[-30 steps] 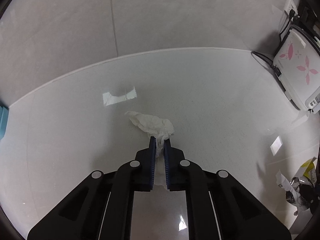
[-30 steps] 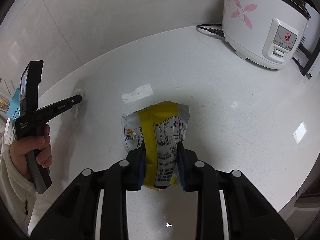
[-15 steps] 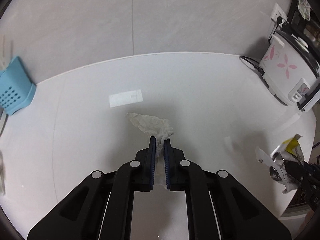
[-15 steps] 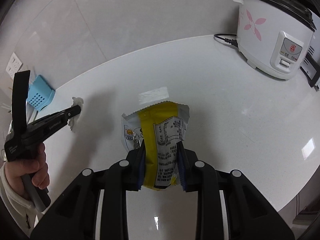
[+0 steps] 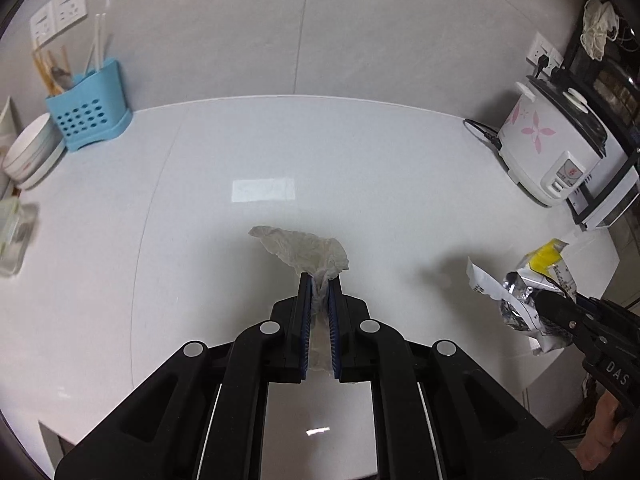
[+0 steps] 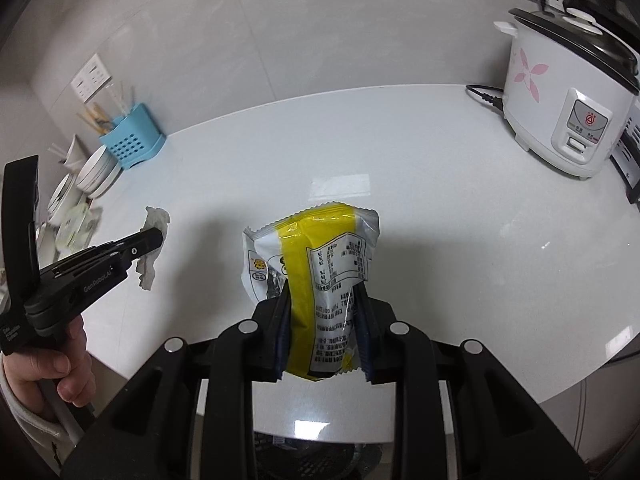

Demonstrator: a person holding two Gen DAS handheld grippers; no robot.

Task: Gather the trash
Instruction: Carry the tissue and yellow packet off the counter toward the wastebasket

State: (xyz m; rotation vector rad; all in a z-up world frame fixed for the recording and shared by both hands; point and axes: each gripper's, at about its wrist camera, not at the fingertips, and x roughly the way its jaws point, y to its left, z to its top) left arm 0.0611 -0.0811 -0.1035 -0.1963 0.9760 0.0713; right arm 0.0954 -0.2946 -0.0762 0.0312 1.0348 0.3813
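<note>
Your left gripper [image 5: 320,280] is clamped on a crumpled tissue [image 5: 304,250], which sticks out ahead of the blue pads and hangs above the white counter [image 5: 200,208], not touching it. Your right gripper [image 6: 322,292] pinches a yellow and silver wrapper [image 6: 320,248] between its pads, upright and lifted off the counter; the printed side faces the camera. From the right wrist, your left hand [image 6: 52,364] shows at the lower left, wrapped round the grip of its tool, with the tissue at its tip. From the left wrist, the wrapper and the right gripper's tip sit at the right edge, near the counter's front.

Farther back on the left, a blue cutlery holder [image 5: 88,118] stands against the wall with chopsticks in it, and stacked bowls [image 5: 32,156] lean just beside it. At the far right, a white rice cooker [image 6: 568,104] with pink flowers stands on the counter, its cord running to the wall. Wall sockets [image 5: 60,10] sit above the holder.
</note>
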